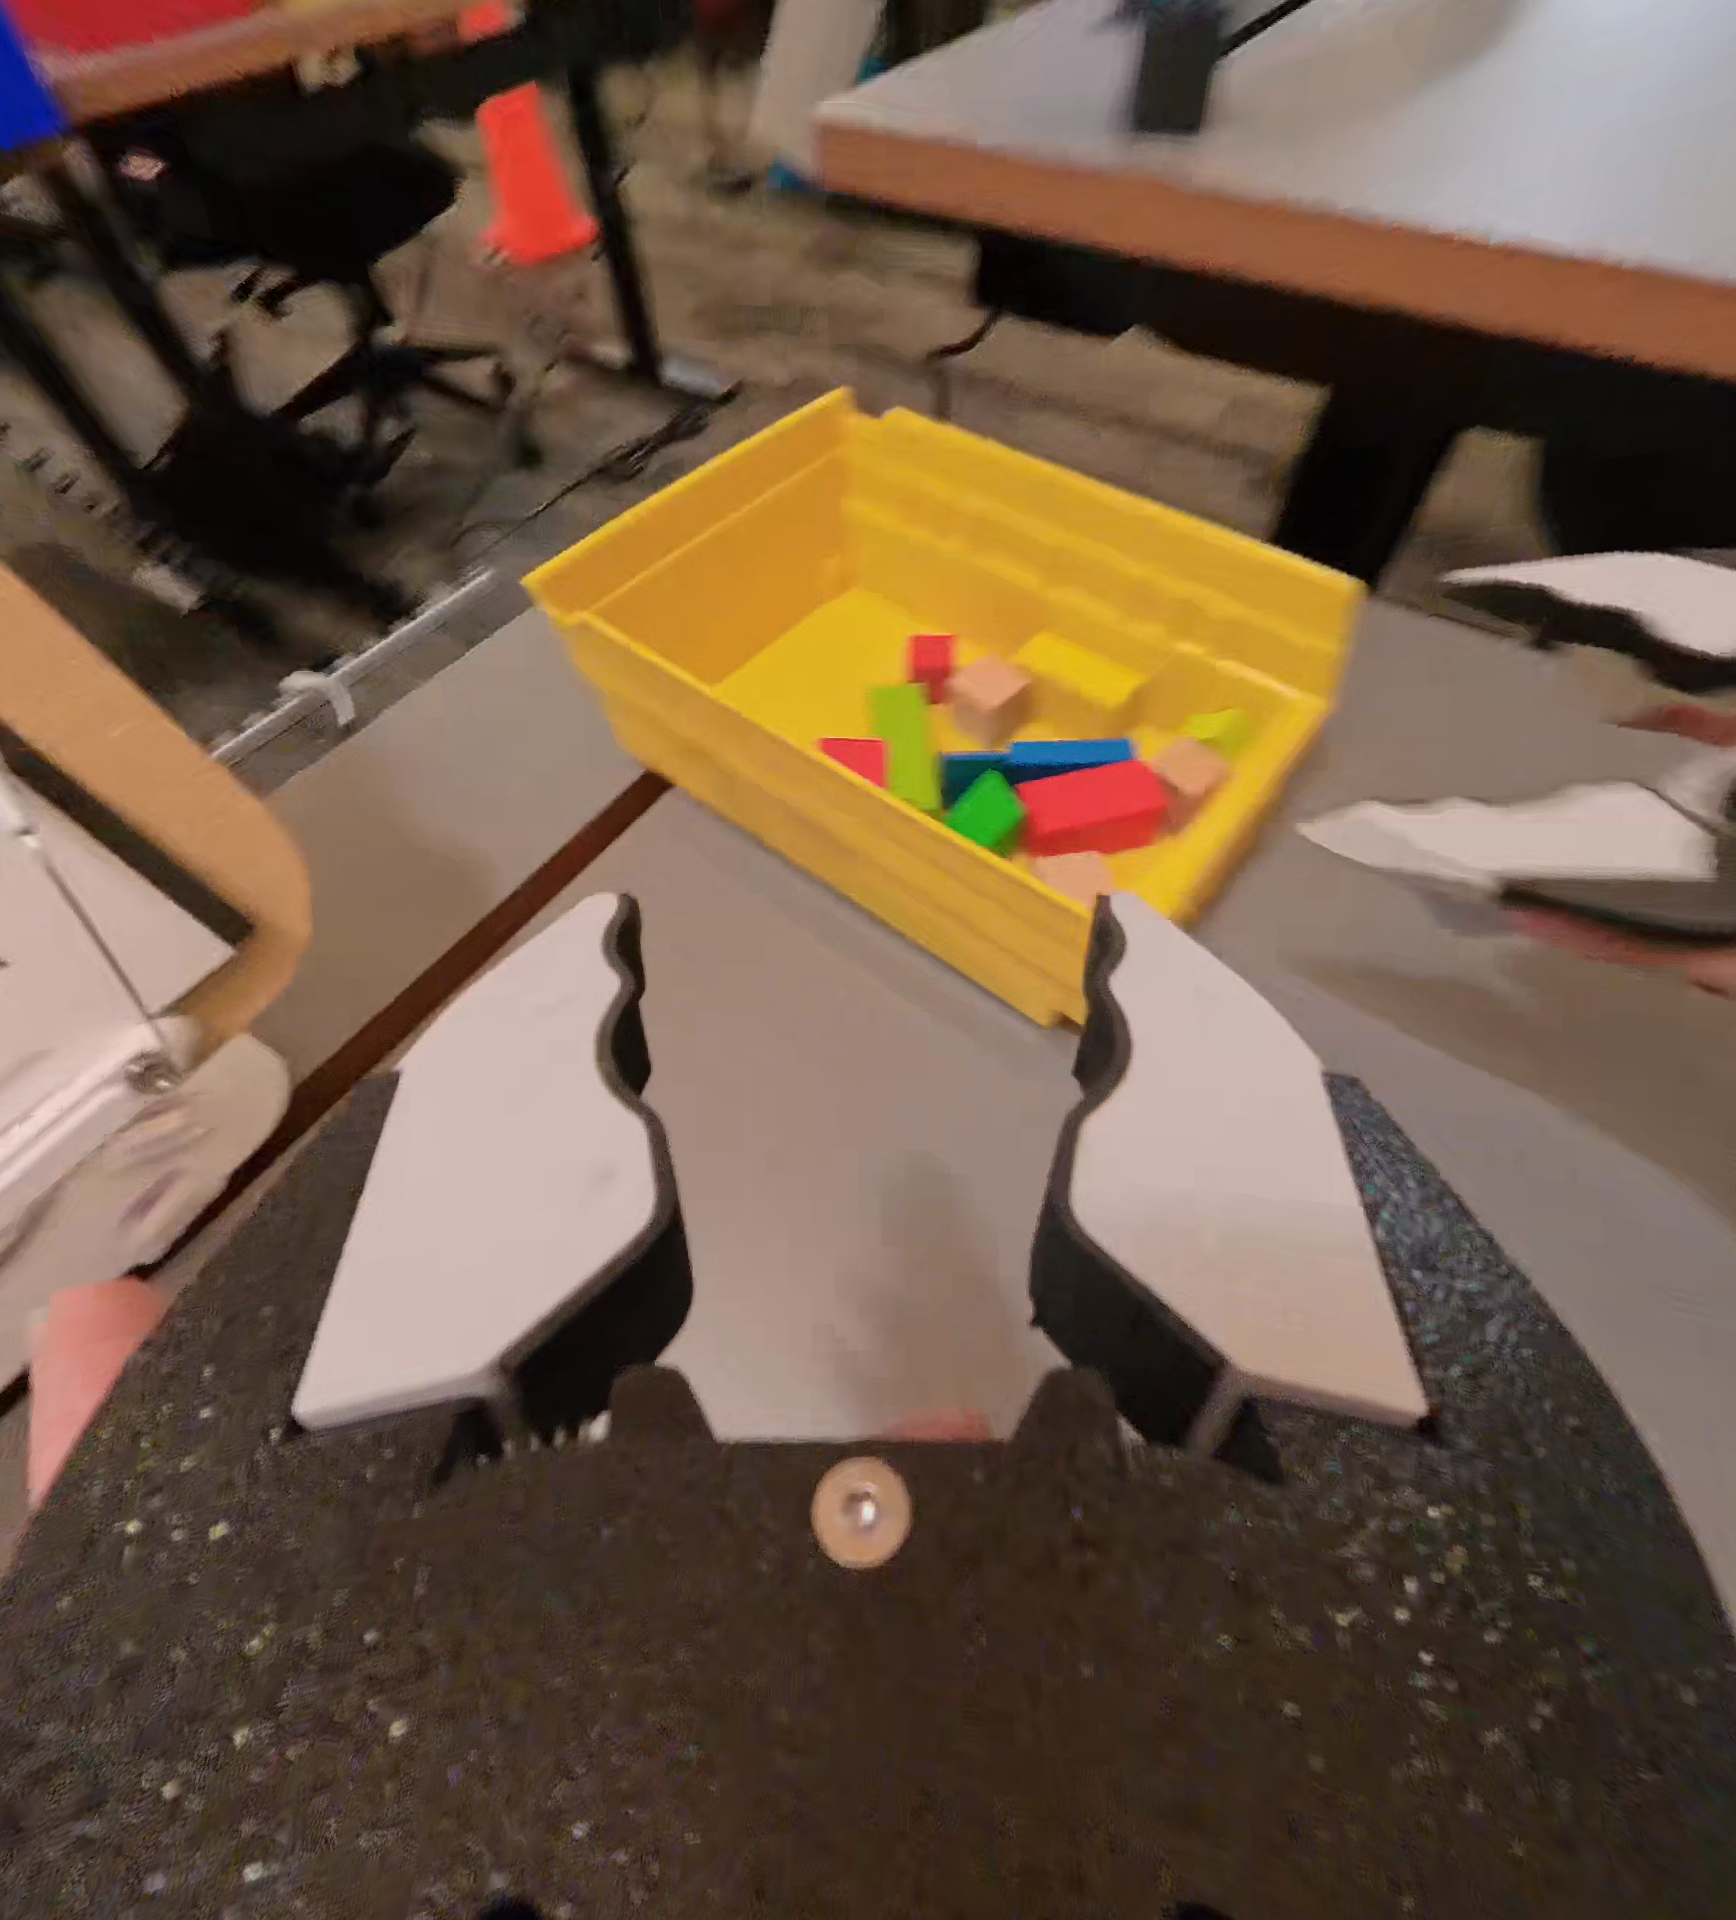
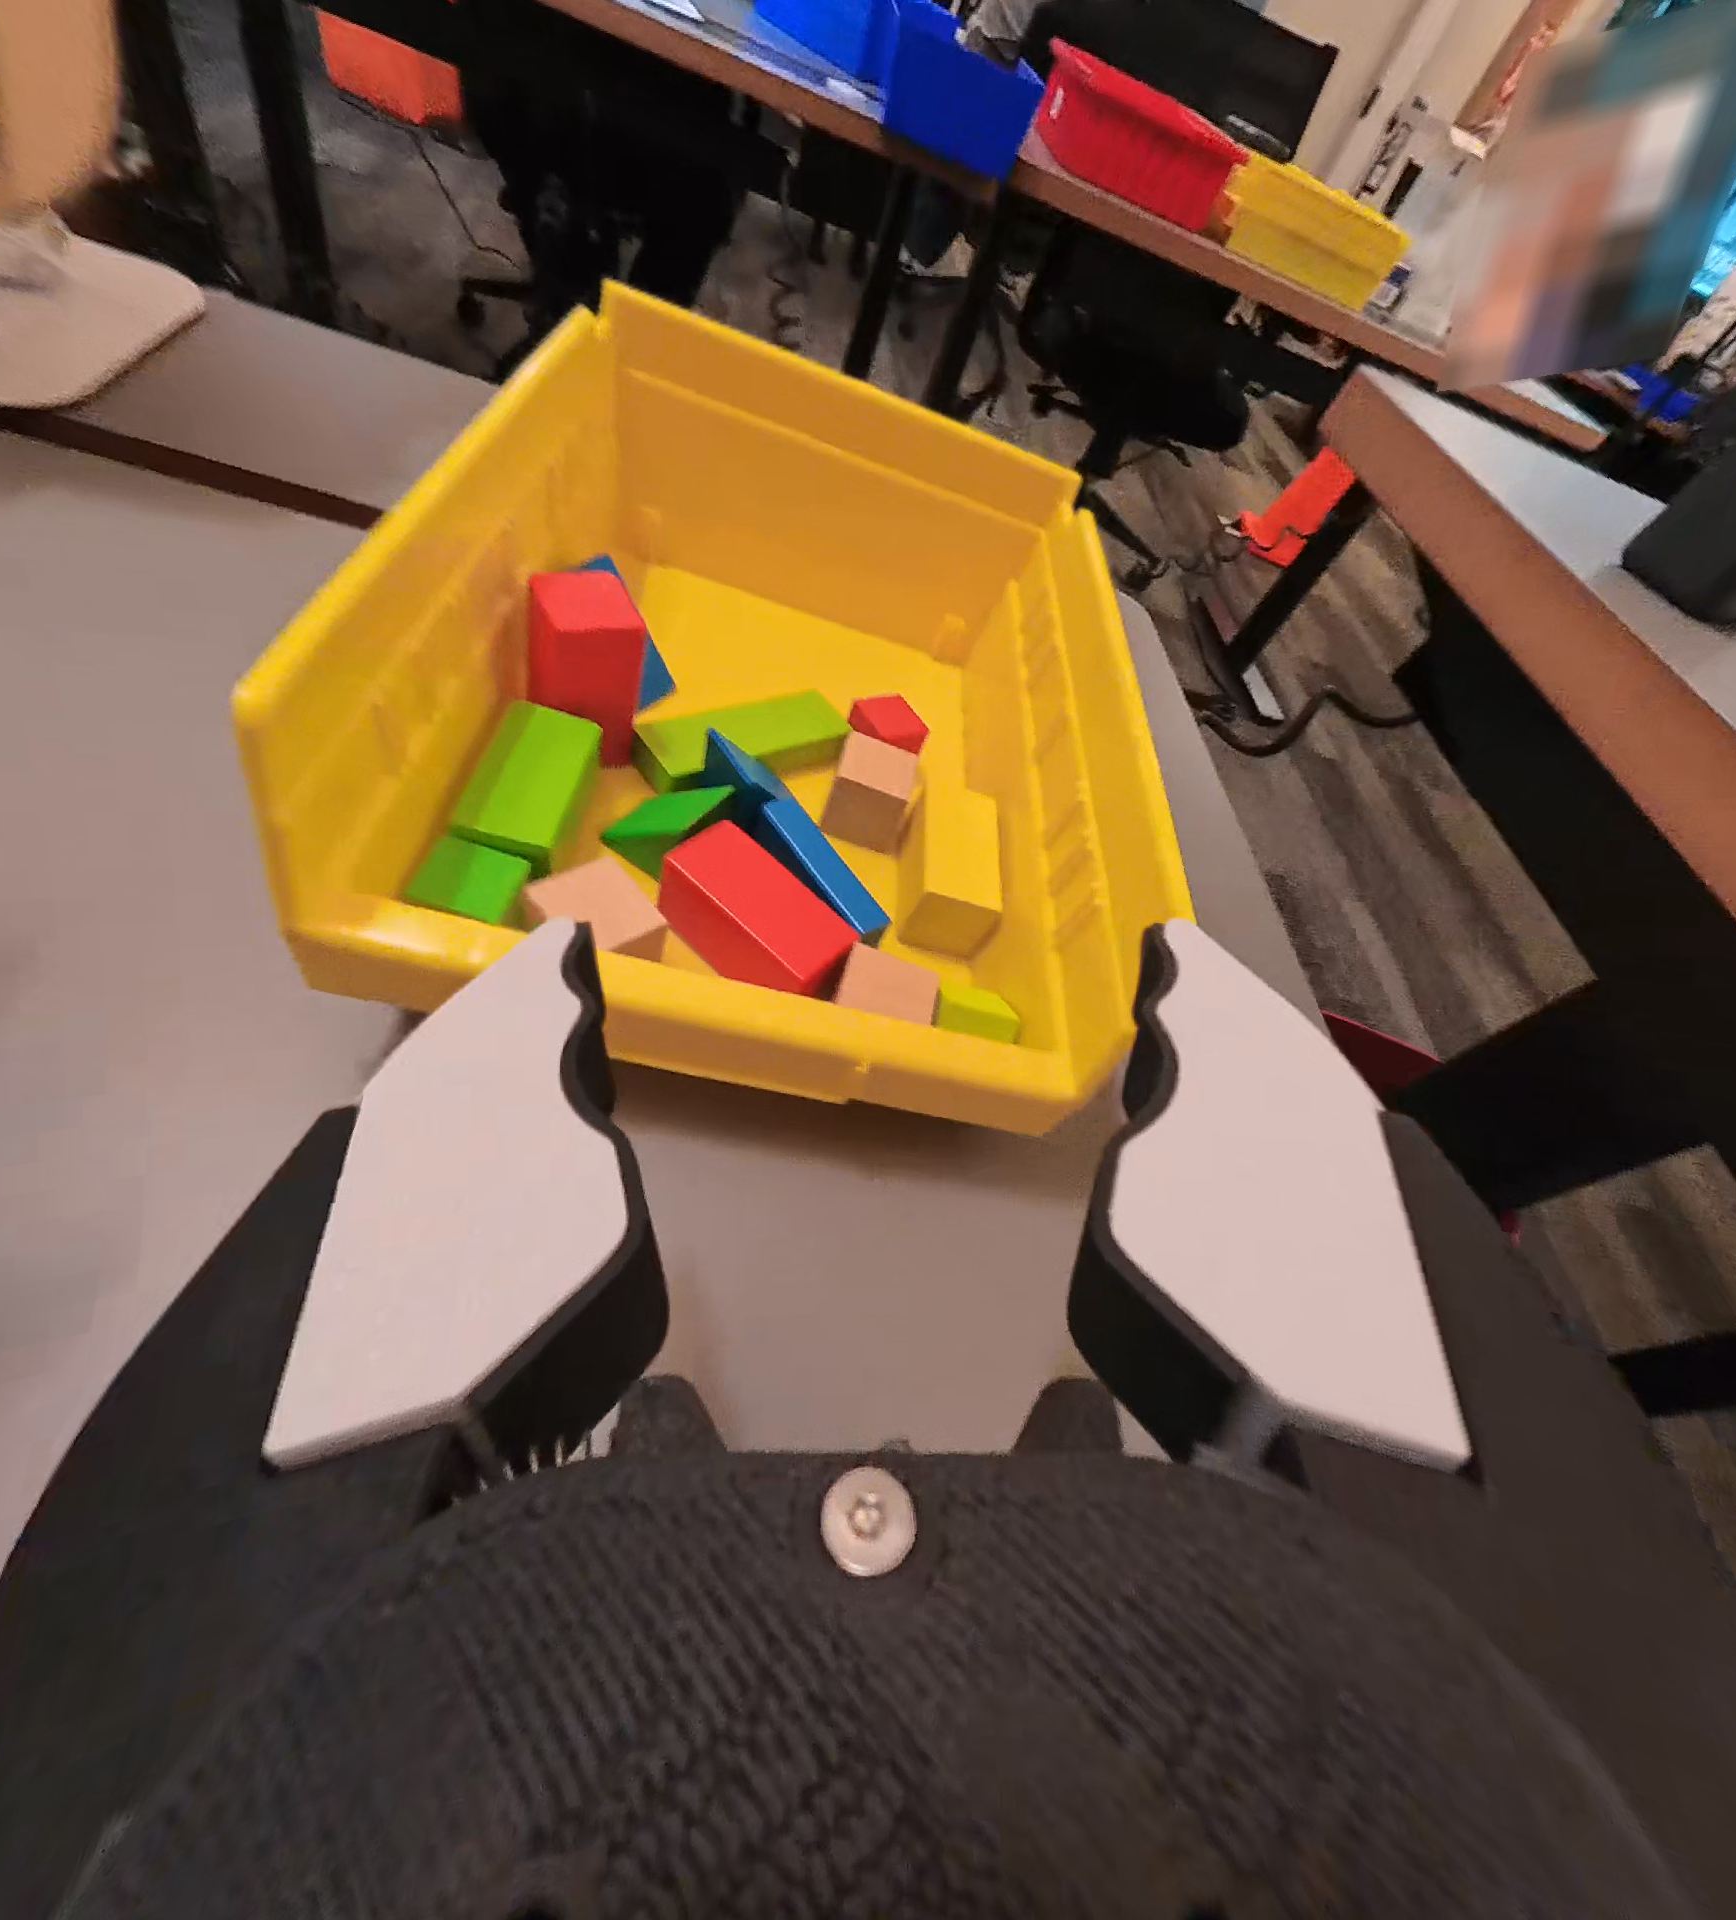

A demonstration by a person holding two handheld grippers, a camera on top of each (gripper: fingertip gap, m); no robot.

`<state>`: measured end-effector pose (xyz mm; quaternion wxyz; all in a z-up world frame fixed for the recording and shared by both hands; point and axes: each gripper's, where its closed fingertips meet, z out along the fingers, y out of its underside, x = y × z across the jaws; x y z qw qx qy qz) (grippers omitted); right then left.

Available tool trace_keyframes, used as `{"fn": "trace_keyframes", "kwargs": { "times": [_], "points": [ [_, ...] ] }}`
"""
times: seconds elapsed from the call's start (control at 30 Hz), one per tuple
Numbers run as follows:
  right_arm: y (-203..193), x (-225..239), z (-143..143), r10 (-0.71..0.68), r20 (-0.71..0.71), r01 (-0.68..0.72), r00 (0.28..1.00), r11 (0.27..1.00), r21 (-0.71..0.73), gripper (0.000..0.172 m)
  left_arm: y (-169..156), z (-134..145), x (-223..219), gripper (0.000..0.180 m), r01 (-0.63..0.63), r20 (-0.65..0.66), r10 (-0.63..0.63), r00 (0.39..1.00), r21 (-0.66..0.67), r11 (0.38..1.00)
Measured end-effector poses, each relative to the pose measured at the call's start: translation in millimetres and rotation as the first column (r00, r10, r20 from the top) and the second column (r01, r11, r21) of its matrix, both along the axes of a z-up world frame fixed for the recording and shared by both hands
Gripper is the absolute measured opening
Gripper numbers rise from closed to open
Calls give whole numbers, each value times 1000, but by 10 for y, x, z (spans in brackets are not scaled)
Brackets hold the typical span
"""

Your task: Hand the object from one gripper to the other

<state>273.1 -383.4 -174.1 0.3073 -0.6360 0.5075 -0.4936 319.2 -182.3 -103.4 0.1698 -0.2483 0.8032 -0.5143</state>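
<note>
- Right wrist view: right gripper (image 2: 864, 1013) spread wide, nothing between the fingers (image 2: 490, 1143), aimed at the near wall of the yellow bin (image 2: 822, 1060).
- Bin standing at the far right corner of the grey surface (image 2: 116, 831), holding loose wooden blocks, none lifted yet.
- Likely target: red block (image 2: 755, 914) near the bin's near wall, straight ahead of the right fingers, long axis running diagonally away to the left.
- Left wrist view, blurred: left gripper (image 1: 864, 997) also wide open and empty, over bare surface, bin ahead and to its right.
- Right gripper judged the nearer to the blocks; a small twist probably needed to close across the red block's short sides.
</note>
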Motion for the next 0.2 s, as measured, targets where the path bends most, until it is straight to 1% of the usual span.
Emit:
{"fn": "trace_keyframes", "kwargs": {
  "times": [0.03, 0.1, 0.2],
  "points": [
    [-32, -3, -48, -4, -24, 4, 1000, 1000, -16, 99, -83, -19, 157, 81, -48, -2, 48, 999, 39, 998],
    [-87, -28, -75, -13, -57, 11, 998, 1000, -28, 100, -318, -81, 388, 84, -83, -15, 85, 996, 79, 993],
    [-167, -24, -84, -20, -45, 20, 999, 1000, -5, 100, -694, -296, 597, 85, -85, -141, 103, 985, 130, 988]
  ]
}}
